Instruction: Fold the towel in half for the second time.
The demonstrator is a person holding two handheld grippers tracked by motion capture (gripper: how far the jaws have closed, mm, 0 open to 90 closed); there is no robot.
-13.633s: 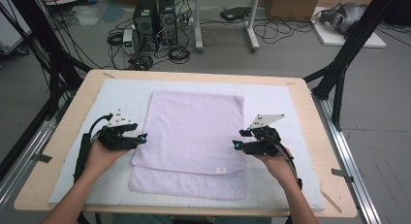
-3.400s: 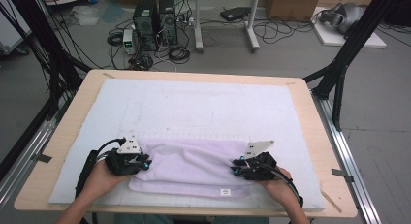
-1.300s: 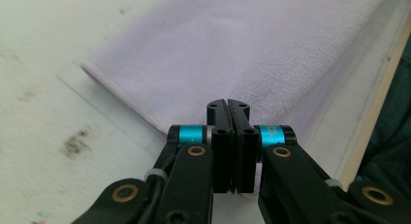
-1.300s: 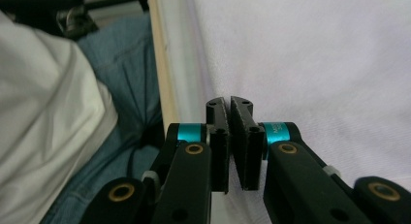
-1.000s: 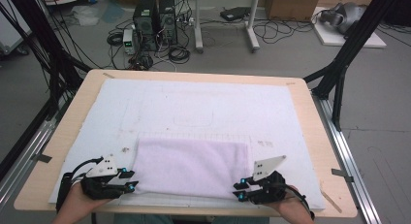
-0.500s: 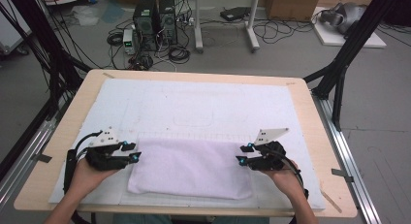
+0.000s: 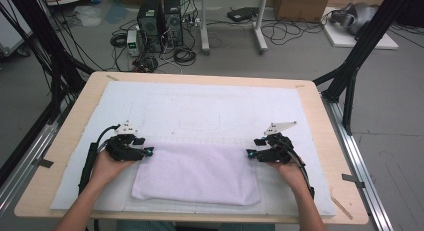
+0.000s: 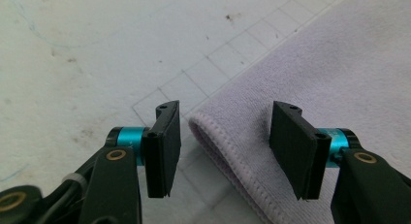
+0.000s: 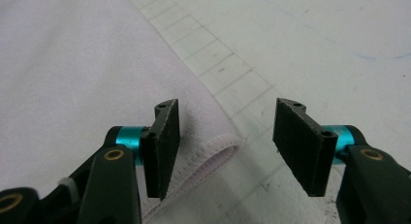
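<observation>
On table, towel [image 7: 196, 172] now folded; both grippers released

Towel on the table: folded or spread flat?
Folded. The towel lies as a short wide band, and the left gripper view shows a doubled-over, rounded edge at its corner.

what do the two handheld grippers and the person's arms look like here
Both the left gripper and the right gripper are black, with flat rectangular black jaw pads on turquoise metal collars and brass-coloured pivot screws. In the high view, each carries a pale grey three-cornered plate on top and trails a black cable. The forearms are bare, with no sleeves visible.
</observation>
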